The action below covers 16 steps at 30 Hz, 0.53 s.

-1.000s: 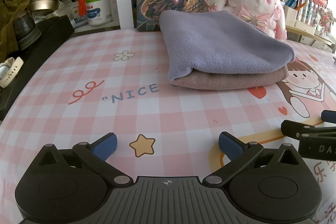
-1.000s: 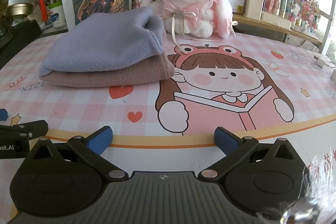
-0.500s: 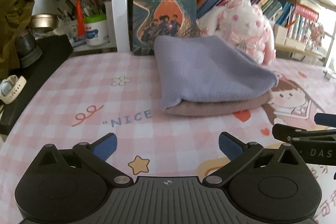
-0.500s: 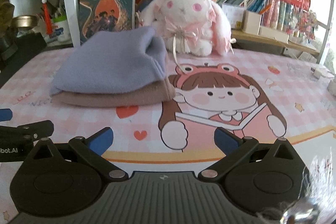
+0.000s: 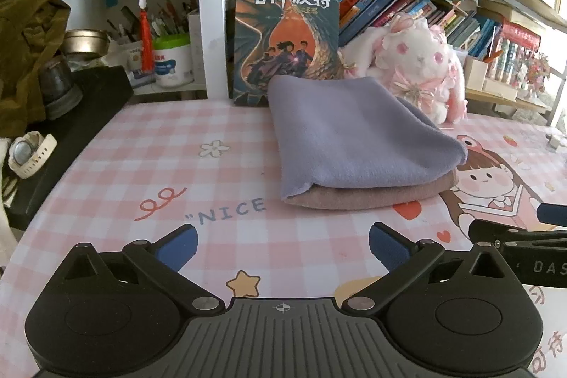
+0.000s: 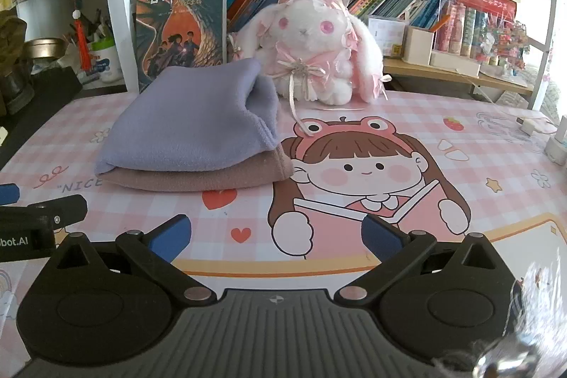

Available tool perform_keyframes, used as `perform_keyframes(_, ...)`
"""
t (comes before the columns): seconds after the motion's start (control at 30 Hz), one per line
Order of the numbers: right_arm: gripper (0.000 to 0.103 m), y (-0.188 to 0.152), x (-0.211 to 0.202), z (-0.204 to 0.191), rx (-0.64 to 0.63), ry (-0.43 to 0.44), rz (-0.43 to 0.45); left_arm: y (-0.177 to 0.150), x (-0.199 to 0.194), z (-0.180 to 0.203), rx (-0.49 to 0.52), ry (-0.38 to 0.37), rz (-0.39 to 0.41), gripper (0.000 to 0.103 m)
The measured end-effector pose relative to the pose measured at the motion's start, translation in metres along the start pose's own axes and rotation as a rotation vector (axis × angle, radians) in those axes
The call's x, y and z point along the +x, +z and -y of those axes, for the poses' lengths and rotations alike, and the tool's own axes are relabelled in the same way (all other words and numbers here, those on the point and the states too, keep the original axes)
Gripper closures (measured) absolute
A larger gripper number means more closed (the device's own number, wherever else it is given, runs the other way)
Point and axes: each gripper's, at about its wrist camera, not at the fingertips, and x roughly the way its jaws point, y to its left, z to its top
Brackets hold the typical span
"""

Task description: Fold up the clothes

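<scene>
From your left wrist view, your left gripper (image 5: 282, 245) gapes wide and empty above bare checked mat (image 5: 177, 165); the folded lilac cloth (image 5: 358, 144) lies on the folded brown cloth (image 5: 368, 197), well ahead. From your right wrist view, your right gripper (image 6: 275, 236) is equally wide, holding nothing, the stack's nearest edge ahead-left, a plush rabbit (image 6: 312, 59) behind.

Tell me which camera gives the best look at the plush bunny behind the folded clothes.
The right wrist view: the plush bunny sits near the middle, facing the camera, with only its lower left edge hidden by the lilac cloth. In the left wrist view the plush bunny is farther off to the right, partly hidden behind the same cloth.
</scene>
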Motion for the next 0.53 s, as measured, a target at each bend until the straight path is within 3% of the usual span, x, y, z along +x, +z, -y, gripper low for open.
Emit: perform_keyframes(0.53,0.0,-0.0055,0.0042,0.0018,0.015,-0.016,-0.025,-0.0017,0.0017,0.0029,0.044,-0.027,-0.039,0.0)
